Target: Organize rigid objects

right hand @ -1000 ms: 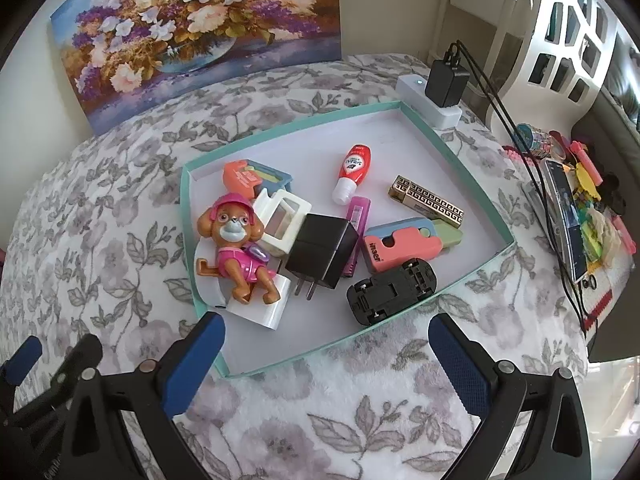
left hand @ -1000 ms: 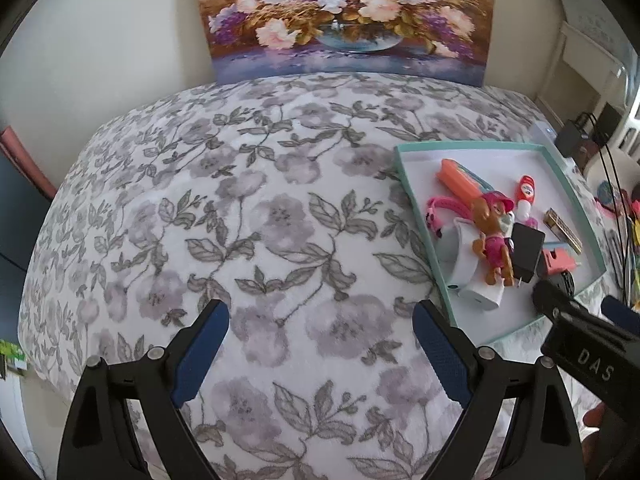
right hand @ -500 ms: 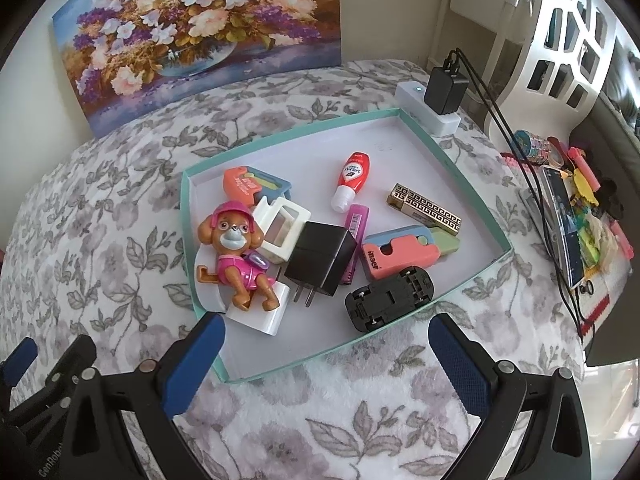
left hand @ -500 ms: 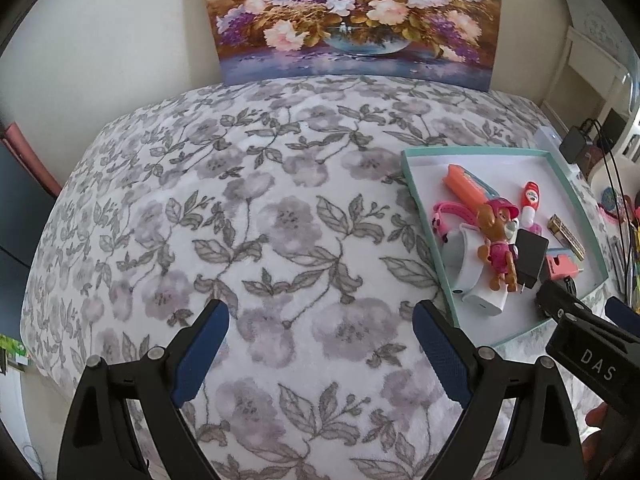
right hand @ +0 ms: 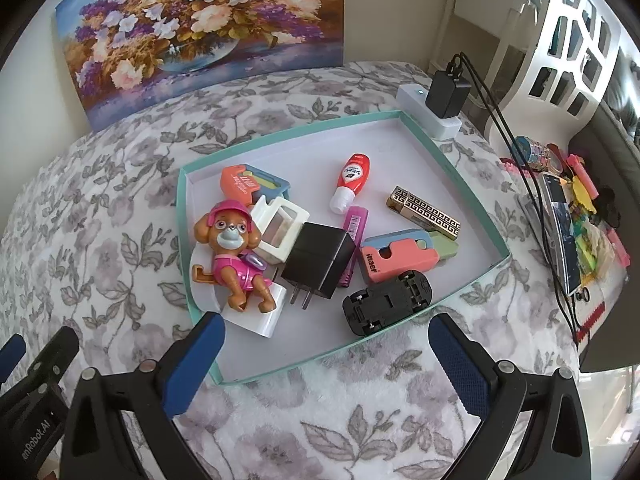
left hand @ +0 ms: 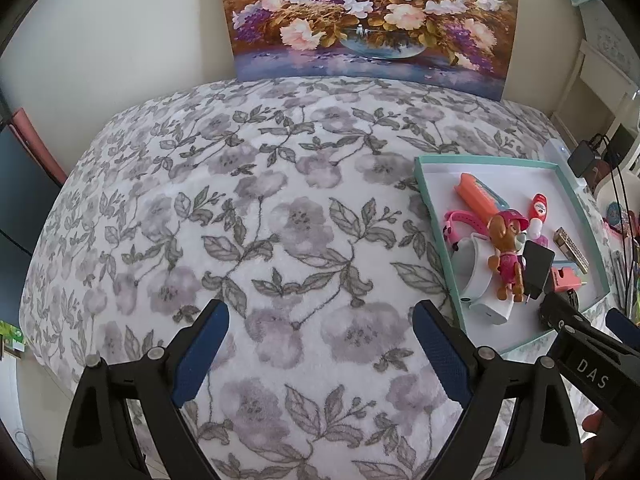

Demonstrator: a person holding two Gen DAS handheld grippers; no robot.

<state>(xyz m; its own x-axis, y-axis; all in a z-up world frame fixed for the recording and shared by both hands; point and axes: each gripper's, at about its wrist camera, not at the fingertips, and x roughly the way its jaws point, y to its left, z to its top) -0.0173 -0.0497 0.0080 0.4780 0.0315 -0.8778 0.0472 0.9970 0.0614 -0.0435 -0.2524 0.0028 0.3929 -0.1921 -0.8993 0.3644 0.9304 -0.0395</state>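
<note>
A shallow teal-rimmed tray (right hand: 448, 152) lies on the floral bedspread and holds several small things. Among them are a pink-clad toy dog (right hand: 230, 248), a black plug adapter (right hand: 320, 260), an upturned black toy car (right hand: 386, 296), a red-capped small bottle (right hand: 352, 178) and a gold patterned bar (right hand: 426, 212). My right gripper (right hand: 326, 360) hangs open over the tray's near edge with nothing between its fingers. In the left wrist view the same tray (left hand: 432, 216) sits at the right, and my left gripper (left hand: 320, 352) stands open above bare bedspread, empty.
A flower painting (right hand: 200, 28) leans on the wall behind the bed. A white power strip with a black charger (right hand: 444, 96) sits past the tray's far corner, its cables trailing right. Cluttered small items (right hand: 576, 224) lie at the right edge. A dark screen (left hand: 20, 200) stands at the left.
The left wrist view has rolled slightly, shifting the tray and painting a little right in the picture. The right gripper has kept still. Both grippers stay open.
</note>
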